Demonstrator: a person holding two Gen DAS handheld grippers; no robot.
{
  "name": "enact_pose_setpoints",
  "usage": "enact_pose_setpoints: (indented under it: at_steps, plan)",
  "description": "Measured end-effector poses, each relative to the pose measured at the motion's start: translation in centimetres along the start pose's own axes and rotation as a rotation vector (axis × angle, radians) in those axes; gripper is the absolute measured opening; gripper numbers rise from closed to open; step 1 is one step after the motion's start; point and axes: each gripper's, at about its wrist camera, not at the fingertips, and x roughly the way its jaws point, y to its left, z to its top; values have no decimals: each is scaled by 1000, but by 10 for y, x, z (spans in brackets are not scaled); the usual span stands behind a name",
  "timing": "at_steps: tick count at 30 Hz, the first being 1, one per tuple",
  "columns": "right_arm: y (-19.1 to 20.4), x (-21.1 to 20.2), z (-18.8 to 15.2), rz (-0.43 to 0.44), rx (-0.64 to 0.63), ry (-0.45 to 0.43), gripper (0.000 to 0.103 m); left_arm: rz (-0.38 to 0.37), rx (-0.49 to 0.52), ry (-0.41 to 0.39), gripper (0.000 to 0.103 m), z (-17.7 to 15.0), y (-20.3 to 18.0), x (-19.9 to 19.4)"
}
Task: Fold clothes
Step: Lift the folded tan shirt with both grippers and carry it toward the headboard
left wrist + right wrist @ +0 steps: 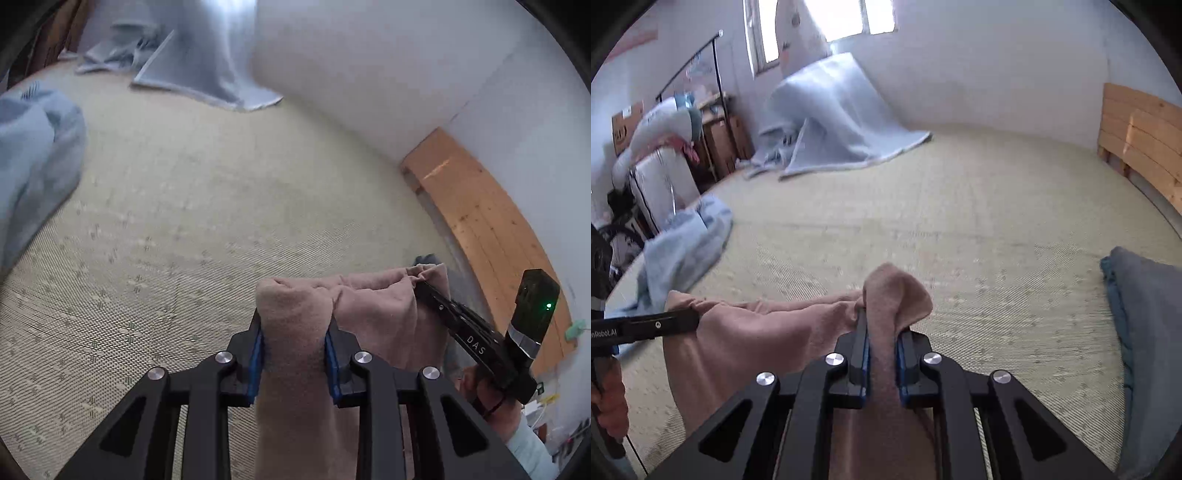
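A beige-pink garment [369, 314] hangs between my two grippers above the woven mat. My left gripper [294, 332] is shut on one bunched corner of it. My right gripper [882, 332] is shut on the other corner, which folds over the fingers [857, 343]. The right gripper also shows in the left wrist view [428, 286], and the left gripper in the right wrist view [696, 317], each pinching the cloth's top edge. The garment [757, 343] sags between them; its lower part is hidden below the frames.
A woven straw mat [221, 206] covers the bed. A light blue garment [683, 251] lies at the left, a grey-blue folded one [1145, 332] at the right. A pale blue blanket [834, 122] is heaped at the far end. A wooden headboard [1141, 140] stands at the right.
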Motion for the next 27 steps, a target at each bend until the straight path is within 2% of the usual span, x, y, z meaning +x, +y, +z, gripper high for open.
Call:
enact_pose_setpoints:
  at_steps: [7,12,16,22,27]
  plan:
    - [9,-68,6,-4,6,-106,10,10,106,-86,29,-4,-44,-45]
    - [8,-114,0,-16,34,-144,10,52,191,-105,29,-17,-82,-78]
    - [5,-145,-4,-33,52,-158,10,53,244,-122,29,-24,-110,-96]
    - [0,-198,-11,-60,63,-197,10,21,306,-151,29,-28,-149,-128]
    - [-11,-251,-11,-64,91,-268,10,-25,359,-182,29,-29,-186,-156]
